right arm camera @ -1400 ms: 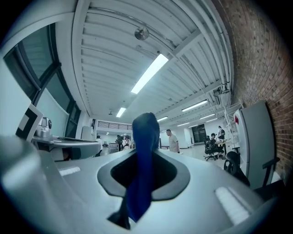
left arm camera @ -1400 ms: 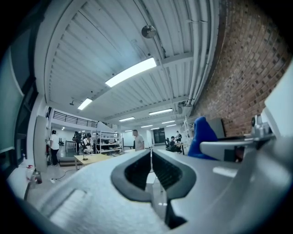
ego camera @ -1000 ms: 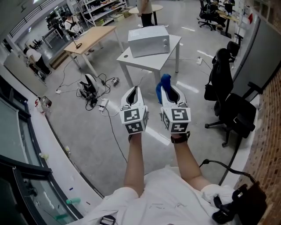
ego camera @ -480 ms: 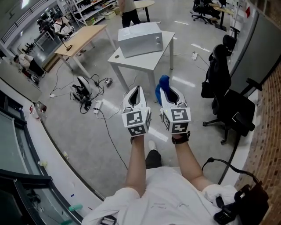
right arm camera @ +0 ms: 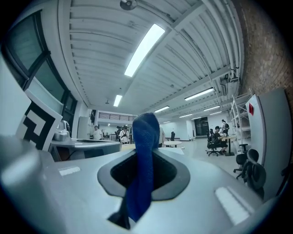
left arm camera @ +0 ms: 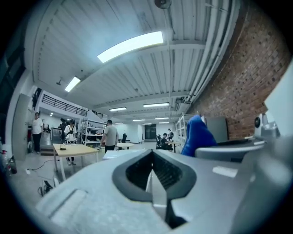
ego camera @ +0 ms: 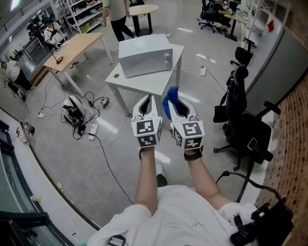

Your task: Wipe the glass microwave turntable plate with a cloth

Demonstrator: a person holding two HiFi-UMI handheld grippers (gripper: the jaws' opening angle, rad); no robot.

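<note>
A white microwave [ego camera: 145, 56] stands on a small white table [ego camera: 139, 82] ahead of me; the glass turntable plate is not visible. My right gripper [ego camera: 177, 106] is shut on a blue cloth [ego camera: 168, 102] that sticks up past its tips, and the cloth [right arm camera: 143, 164] runs between the jaws in the right gripper view. My left gripper [ego camera: 146, 106] is beside it, shut with nothing in it. In the left gripper view its jaws meet, and the cloth [left arm camera: 197, 136] shows to the right. Both grippers are held in the air, short of the table.
A wooden table [ego camera: 72, 52] stands at the left, with cables and gear [ego camera: 77, 113] on the floor beside it. Black office chairs [ego camera: 245, 129] stand at the right by a brick wall. A person [ego camera: 118, 17] stands behind the microwave table, and a round table [ego camera: 144, 9] is further back.
The view has moved forward: the microwave table has come closer and now lies just beyond the gripper tips. Both grippers keep their pose, the cloth still held.
</note>
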